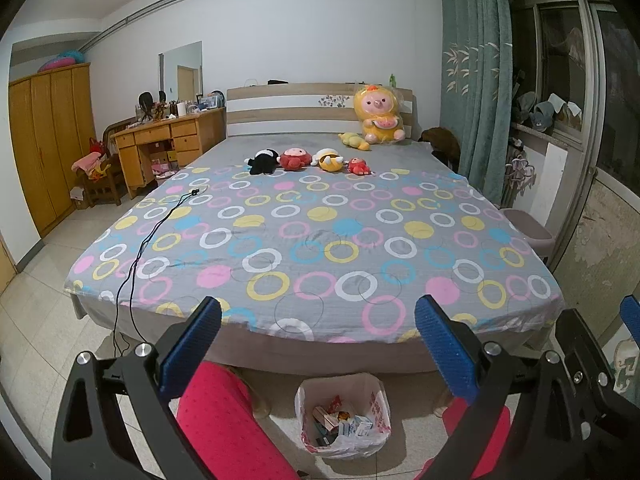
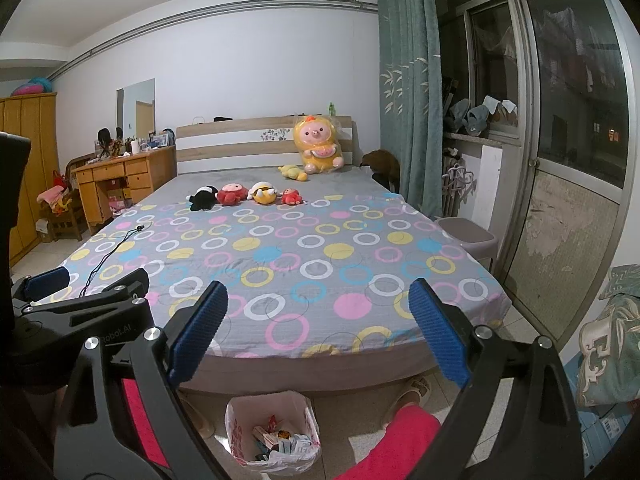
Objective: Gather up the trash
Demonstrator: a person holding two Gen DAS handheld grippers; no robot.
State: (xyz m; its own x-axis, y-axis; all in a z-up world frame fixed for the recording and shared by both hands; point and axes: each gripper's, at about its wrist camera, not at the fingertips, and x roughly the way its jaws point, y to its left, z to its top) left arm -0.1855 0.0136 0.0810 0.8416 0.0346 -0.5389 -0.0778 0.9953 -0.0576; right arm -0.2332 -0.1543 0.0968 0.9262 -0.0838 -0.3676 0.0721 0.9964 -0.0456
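Left view: left tool [image 1: 318, 344] wide open, empty, above the near bed [image 1: 320, 232] edge; bin [image 1: 343, 416] on the floor below, holding trash. Right view: right tool [image 2: 318, 334] open, empty too. Bed looks clear, so collecting seems finished; next, tie the bag.

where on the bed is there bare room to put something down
The widest free patch is the near half of the bed, between the black cable on its left side and its right edge. A narrower strip lies between the row of small plush toys and the headboard. The big yellow plush crowds the far right corner.
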